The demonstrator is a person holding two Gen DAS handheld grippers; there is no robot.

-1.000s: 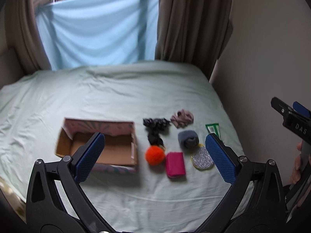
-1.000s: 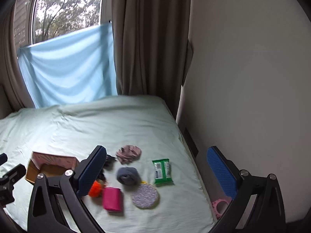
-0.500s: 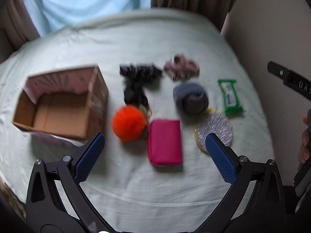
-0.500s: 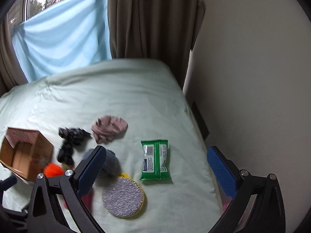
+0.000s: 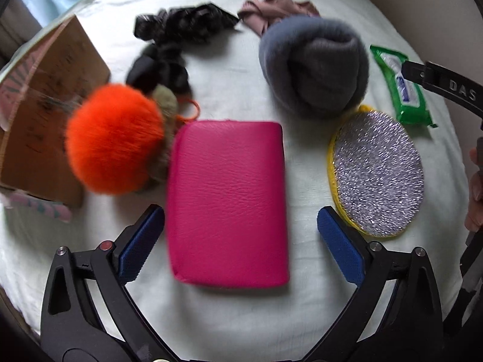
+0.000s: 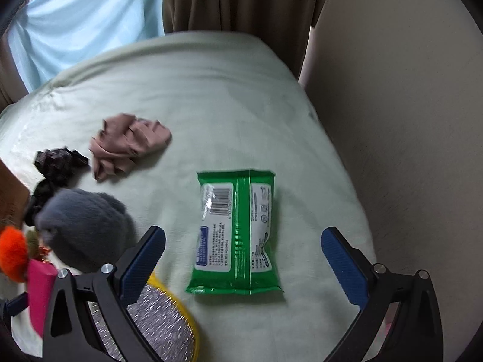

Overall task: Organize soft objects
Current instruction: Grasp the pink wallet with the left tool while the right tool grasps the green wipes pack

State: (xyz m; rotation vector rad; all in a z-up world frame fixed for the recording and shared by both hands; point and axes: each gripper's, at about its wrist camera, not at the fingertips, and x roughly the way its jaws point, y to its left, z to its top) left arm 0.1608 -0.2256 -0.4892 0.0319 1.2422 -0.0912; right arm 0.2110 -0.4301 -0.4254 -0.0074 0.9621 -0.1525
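Left of the pink wallet [image 5: 228, 203] stands a cardboard box [image 5: 45, 114], then a fluffy orange pompom [image 5: 114, 138] touching it. The grained, rectangular wallet lies flat on the bed [image 5: 235, 316] between the wide-open, empty left claw [image 5: 240, 246]. Right of it: grey knit ball [image 5: 314, 66], glittery oval pad [image 5: 375, 173]. The right claw [image 6: 243, 259], spread wide and empty, flanks a glossy green wipes pack [image 6: 237, 235].
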